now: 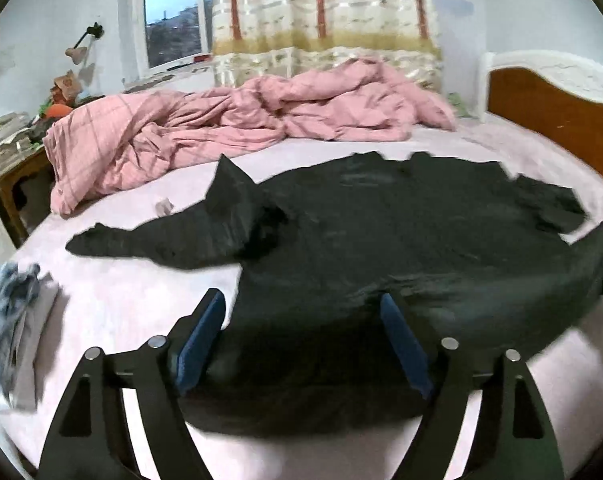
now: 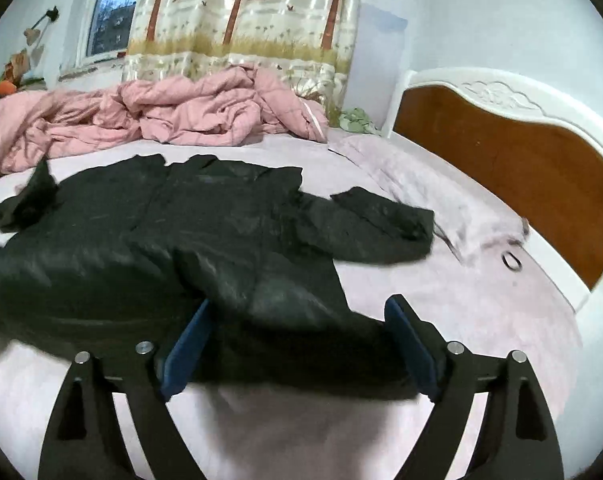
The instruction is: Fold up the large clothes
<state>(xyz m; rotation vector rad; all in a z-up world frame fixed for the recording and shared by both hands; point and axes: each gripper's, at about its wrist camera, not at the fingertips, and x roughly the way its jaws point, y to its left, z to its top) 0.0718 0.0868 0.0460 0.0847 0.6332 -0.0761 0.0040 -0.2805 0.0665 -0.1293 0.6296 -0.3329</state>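
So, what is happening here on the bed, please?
A person is folding a large black garment on a bed, with a handheld gripper in each hand. The left gripper and the right gripper are both open above the garment's near edge, gripping nothing. The garment lies spread on the lilac sheet, one sleeve bunched up. A pink duvet is piled behind it.

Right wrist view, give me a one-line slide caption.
Open right gripper above the near hem of a black long-sleeved garment spread on a pale pink bed sheet.
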